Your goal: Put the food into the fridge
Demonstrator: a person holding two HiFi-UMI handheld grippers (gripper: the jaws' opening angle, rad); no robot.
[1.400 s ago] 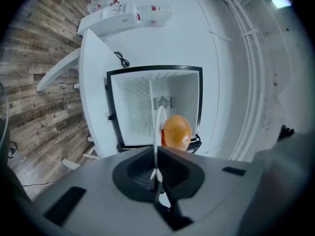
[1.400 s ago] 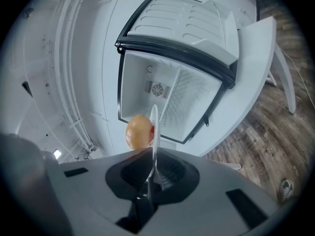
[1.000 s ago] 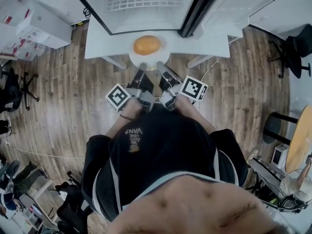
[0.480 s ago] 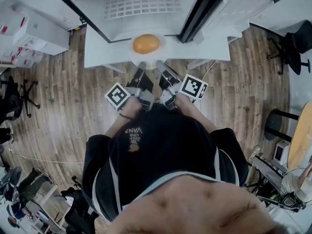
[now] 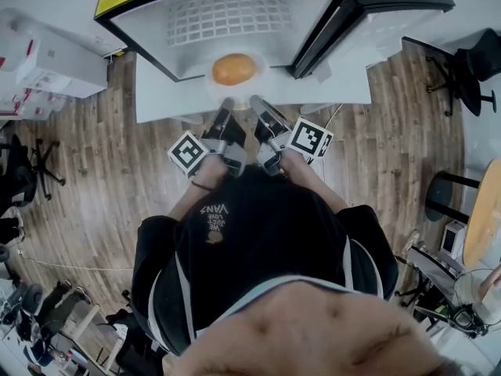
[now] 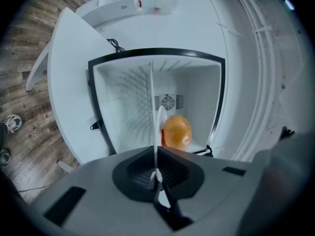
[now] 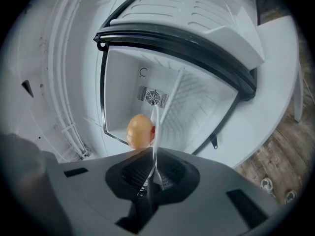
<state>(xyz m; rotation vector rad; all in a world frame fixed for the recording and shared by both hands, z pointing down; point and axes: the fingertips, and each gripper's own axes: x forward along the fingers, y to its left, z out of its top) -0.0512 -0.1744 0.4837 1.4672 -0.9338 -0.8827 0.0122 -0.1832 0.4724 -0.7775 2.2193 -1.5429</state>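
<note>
An orange round bun [image 5: 235, 69] lies on a white plate [image 5: 236, 90] held level just in front of the open fridge [image 5: 227, 18]. My left gripper [image 5: 227, 105] is shut on the plate's near left rim, and my right gripper [image 5: 256, 103] is shut on its near right rim. In the left gripper view the plate [image 6: 158, 127] shows edge-on between the jaws of the left gripper [image 6: 156, 173], with the bun [image 6: 176, 131] just right of it. In the right gripper view the plate [image 7: 155, 127] is clamped by the right gripper [image 7: 150, 173], the bun [image 7: 139, 130] at its left.
The fridge stands on a white table [image 5: 156, 92], with its door [image 5: 376, 10] swung open to the right. A wire shelf [image 5: 227, 10] sits inside. White boxes [image 5: 55, 49] lie at the left on the wooden floor. A black chair [image 5: 473, 73] stands at the right.
Both grippers have carried the plate with the bun forward toward the fridge opening. The fridge now looms larger and closer in the head view.
</note>
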